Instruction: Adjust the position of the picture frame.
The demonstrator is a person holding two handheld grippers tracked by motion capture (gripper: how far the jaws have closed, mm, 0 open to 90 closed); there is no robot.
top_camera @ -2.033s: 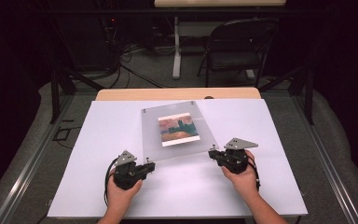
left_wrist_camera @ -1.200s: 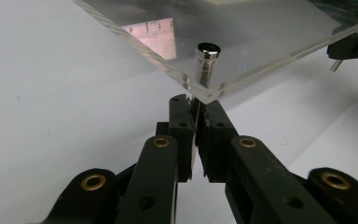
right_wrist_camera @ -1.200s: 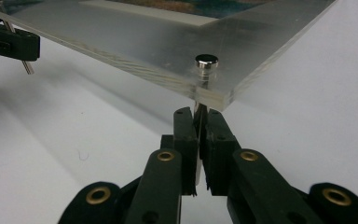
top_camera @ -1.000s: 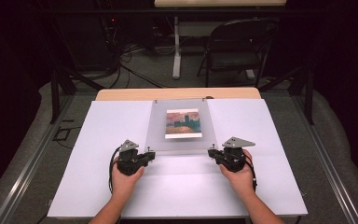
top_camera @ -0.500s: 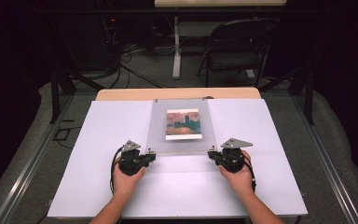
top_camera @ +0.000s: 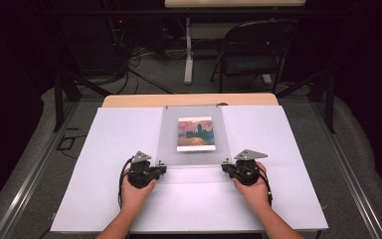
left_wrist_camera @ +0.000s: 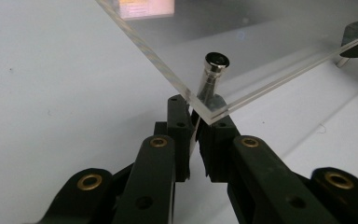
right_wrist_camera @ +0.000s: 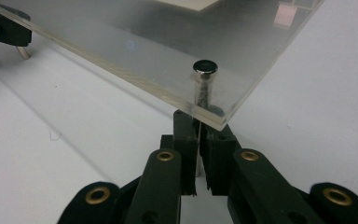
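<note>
White sheeting covers the counter (top_camera: 104, 199), with dark floor and a folding chair (top_camera: 251, 47) beyond it. A clear acrylic panel (top_camera: 194, 154) carrying a small landscape print (top_camera: 195, 133) lies centred on the counter, long axis running away from the person. The left gripper (top_camera: 160, 168) is at the near left corner and the right gripper (top_camera: 226, 167) at the near right corner — one to each side, equally near. In the left gripper view the jaws are clamped on the metal standoff pin (left_wrist_camera: 210, 79) under that corner; in the right gripper view the jaws are likewise closed on the second standoff pin (right_wrist_camera: 203, 86). The near edge appears raised off the counter — any coming move likely requires both grippers to travel together, keeping the panel level.
</note>
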